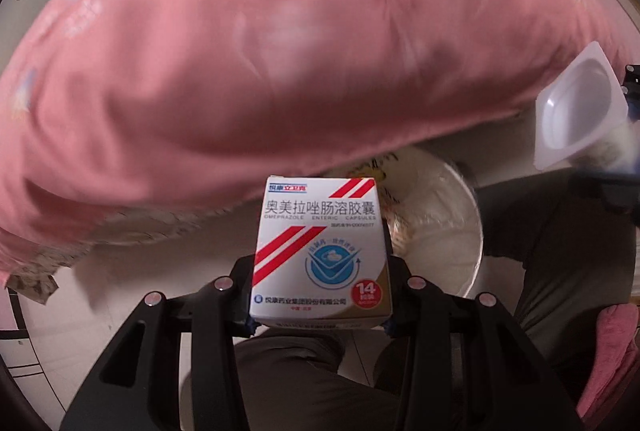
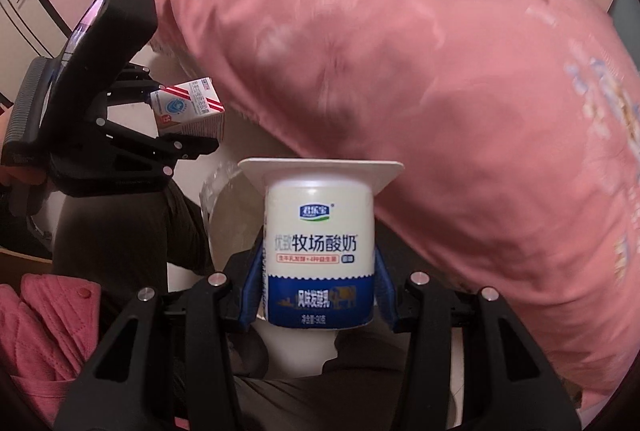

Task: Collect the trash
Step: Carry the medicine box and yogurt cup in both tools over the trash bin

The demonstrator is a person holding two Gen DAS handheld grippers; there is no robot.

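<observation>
Two pieces of trash are in the air, one in each tool. The left tool (image 1: pixel 320 315) is partly closed on a white cardboard medicine box with red diagonal stripes and a blue round emblem (image 1: pixel 320 247); its blue-tipped fingers press the box's two narrow sides near the bottom edge. The box's long axis runs straight away from the camera along the fingers, its printed face turned to the lens and its far end reaching toward a round white bin lined with clear plastic (image 1: pixel 460 231). In the left wrist view the bin sits on the pale floor just beyond and to the right of the box, with crumpled wrappers inside.

The right tool (image 2: pixel 319 295) is partly closed on a white plastic yoghurt cup with a blue band and a square flanged rim (image 2: pixel 319 251). Its blue fingers (image 2: pixel 252 287) clamp the cup's blue lower part from both sides. The cup's axis also lies along the fingers, base toward the camera and open mouth pointing away. From the left wrist view the cup shows at the right edge, mouth facing the lens and empty inside.

A large pink quilt with a faint floral print (image 1: pixel 280 51) bulges over the upper part of both views, blurred. Below lie the person's dark grey trouser legs (image 1: pixel 560 251) and a pink quilted garment (image 2: pixel 44 331).
</observation>
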